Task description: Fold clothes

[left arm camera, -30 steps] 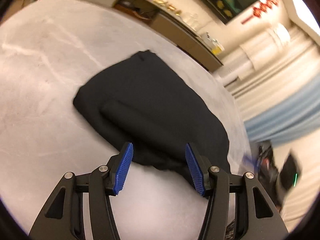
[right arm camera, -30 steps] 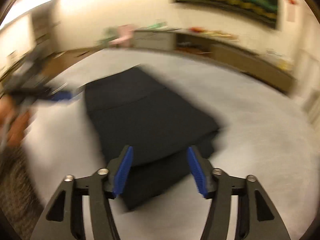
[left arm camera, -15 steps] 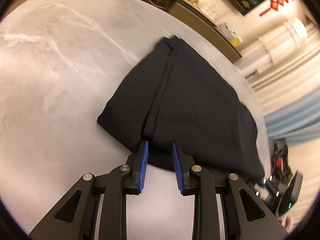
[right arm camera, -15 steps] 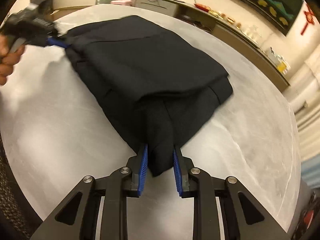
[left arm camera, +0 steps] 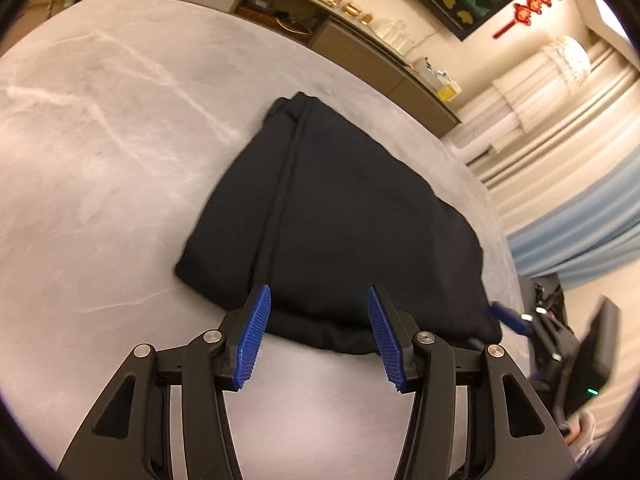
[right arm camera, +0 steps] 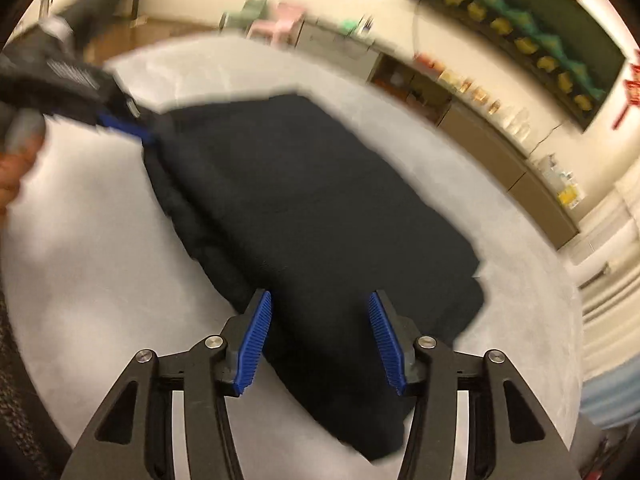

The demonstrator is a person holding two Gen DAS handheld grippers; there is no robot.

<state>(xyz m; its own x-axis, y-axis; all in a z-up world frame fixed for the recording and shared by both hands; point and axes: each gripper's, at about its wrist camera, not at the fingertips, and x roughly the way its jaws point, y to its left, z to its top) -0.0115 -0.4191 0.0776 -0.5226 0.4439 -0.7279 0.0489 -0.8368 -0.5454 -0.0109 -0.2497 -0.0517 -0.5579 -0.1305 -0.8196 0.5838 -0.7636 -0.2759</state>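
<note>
A: Well, both grippers let go! The left gripper (left arm camera: 318, 336) and right gripper (right arm camera: 318, 340) had pinched the cloth (left arm camera: 340, 220) half a second before; now each stood wide, holding nothing.

B: And the cloth?

A: It lay flat on the table (left arm camera: 100, 160), folded into a compact black stack. That fold looked finished, probably a release after a final tug.

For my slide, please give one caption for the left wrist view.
Open left tool poised at the edge of a folded black garment on a grey table.
</note>
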